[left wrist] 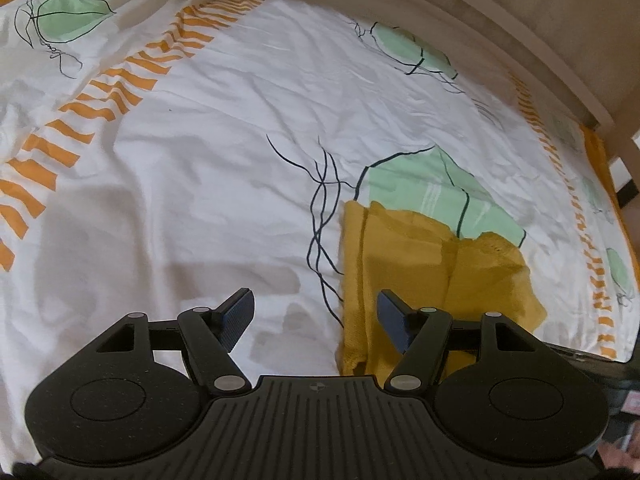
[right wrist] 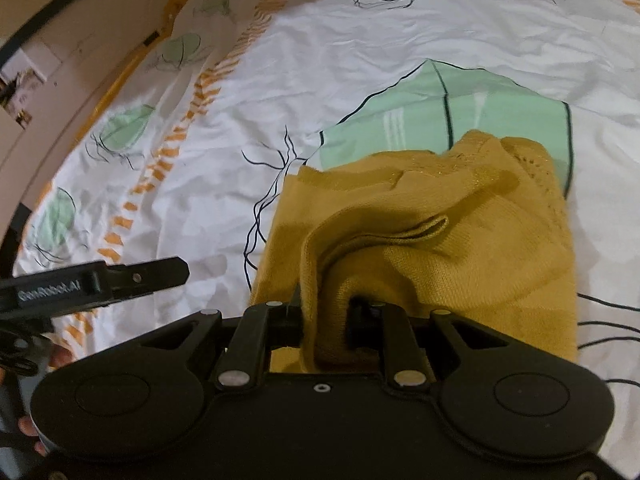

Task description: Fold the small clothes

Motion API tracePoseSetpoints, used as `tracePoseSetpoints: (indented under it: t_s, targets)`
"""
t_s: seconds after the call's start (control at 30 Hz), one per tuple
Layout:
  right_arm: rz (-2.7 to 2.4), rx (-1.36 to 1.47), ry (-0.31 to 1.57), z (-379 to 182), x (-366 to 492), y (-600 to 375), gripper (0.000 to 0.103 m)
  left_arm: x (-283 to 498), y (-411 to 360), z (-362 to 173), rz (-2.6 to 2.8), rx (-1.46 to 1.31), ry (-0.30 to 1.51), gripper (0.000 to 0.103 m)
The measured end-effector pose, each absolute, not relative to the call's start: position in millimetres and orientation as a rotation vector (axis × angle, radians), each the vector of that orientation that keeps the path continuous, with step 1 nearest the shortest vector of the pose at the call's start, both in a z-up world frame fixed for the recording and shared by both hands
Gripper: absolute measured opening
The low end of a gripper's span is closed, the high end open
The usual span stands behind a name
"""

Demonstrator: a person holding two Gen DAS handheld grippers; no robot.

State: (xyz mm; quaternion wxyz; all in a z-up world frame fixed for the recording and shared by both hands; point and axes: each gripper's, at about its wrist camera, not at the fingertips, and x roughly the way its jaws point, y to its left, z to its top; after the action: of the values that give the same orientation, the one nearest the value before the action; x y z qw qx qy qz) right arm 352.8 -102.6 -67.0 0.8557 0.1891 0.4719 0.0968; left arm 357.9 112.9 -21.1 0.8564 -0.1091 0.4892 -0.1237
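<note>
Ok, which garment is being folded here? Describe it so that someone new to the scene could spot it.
Start from the white bed sheet printed with green leaf shapes and orange striped bands. On its largest green leaf lies the mustard-yellow knitted garment, one bunched edge pinched in the right tongs. It is the only solid-coloured, knitted piece on the sheet, and the only clothing in view.

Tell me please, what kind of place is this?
Probably a bedroom: the mustard-yellow knitted garment lies on a white printed bed sheet with green and orange patterns, beside a beige padded bed frame.
</note>
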Motion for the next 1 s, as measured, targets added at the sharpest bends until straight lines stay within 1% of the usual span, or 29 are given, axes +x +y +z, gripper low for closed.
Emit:
tracePoseSetpoints:
  t_s: [0.07, 0.13, 0.2, 0.43, 0.7, 0.83, 1.0]
  targets:
    - [0.217, 0.385, 0.993, -68.8, 354.0, -95.9, 0.038, 358.3, 113.9, -21.6, -0.257, -0.231, 1.029, 0.066]
    - [0.242, 0.378, 0.980, -68.2, 354.3, -89.3, 0.048, 358.6, 114.3, -22.7, -0.256, -0.231, 1.033, 0.066]
    - [0.282, 0.365, 0.962, -66.6, 352.0, -84.1, 0.053, 359.3, 115.0, -23.4, -0.254, -0.231, 1.035, 0.066]
    - [0.368, 0.410, 0.894, -58.6, 339.1, -90.5, 0.053, 361.2, 116.7, -23.8, -0.244, -0.240, 1.036, 0.066]
    - [0.381, 0.469, 0.775, -34.9, 321.8, -116.8, 0.053, 361.7, 112.1, -26.5, -0.252, -0.226, 1.043, 0.066]
    - [0.332, 0.486, 0.758, -36.9, 315.5, -136.4, 0.053, 360.6, 107.8, -26.0, -0.251, -0.219, 1.035, 0.066]
    - [0.261, 0.534, 0.739, -47.7, 297.1, -165.3, 0.053, 355.2, 91.0, -18.5, -0.311, -0.152, 0.973, 0.066]
